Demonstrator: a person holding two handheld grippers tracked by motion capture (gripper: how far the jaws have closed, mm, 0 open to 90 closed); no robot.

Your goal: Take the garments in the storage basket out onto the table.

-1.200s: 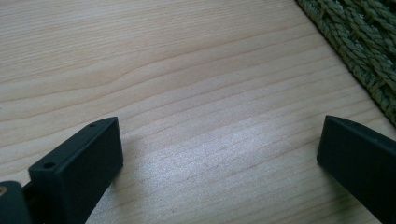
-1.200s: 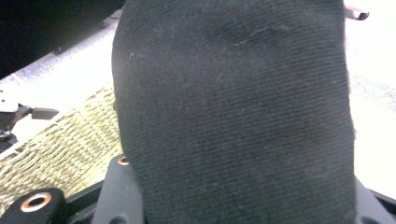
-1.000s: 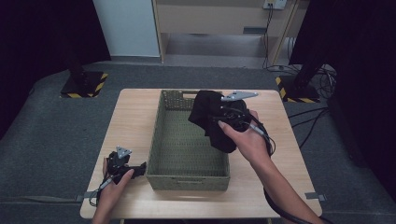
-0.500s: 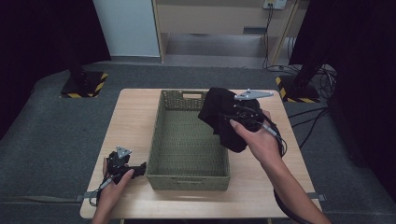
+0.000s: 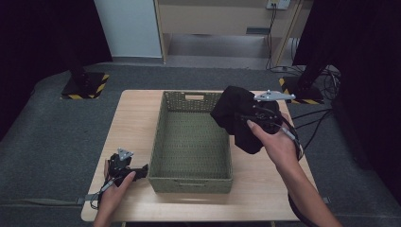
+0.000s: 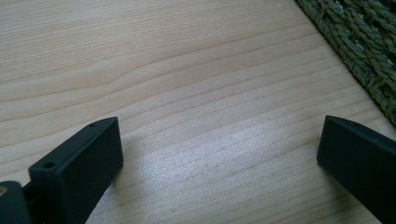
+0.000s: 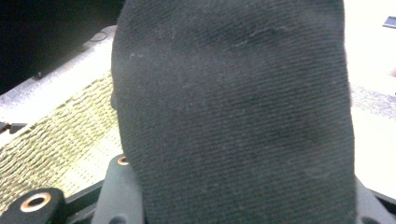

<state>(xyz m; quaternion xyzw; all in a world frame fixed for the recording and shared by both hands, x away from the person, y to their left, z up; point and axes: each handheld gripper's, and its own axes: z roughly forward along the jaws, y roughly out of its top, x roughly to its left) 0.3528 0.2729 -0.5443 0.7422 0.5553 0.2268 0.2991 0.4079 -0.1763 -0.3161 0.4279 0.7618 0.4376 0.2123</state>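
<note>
A dim room with a grey carpeted floor (image 5: 56,127) surrounded a light wooden table (image 5: 265,189), seen from above. Beyond the table stood a pale cabinet (image 5: 222,19) against the far wall, and two dark stands with yellow-and-black striped bases (image 5: 85,87) flanked the table's far corners.

A green woven basket (image 5: 191,179), rectangular and open-topped, sat lengthwise in the middle of the table. Its inside showed bare weave.

A bundle of black cloth (image 5: 236,118) hung in the air over the basket's far right corner and right rim, partly above the table beside it. In the right gripper view the cloth (image 7: 233,116) draped across the jaws, with the basket's weave (image 7: 51,140) below at the left.

The right gripper (image 5: 257,116), held in the person's right hand (image 5: 276,144), had its jaws clamped tight on the black cloth.

The left gripper (image 5: 139,169) rested on the table just beside the basket's near left corner, held in the person's left hand (image 5: 116,187). In the left gripper view its jaws stood wide apart over bare wood (image 6: 210,93), holding nothing, with the basket's wall (image 6: 359,42) at the upper right.
</note>
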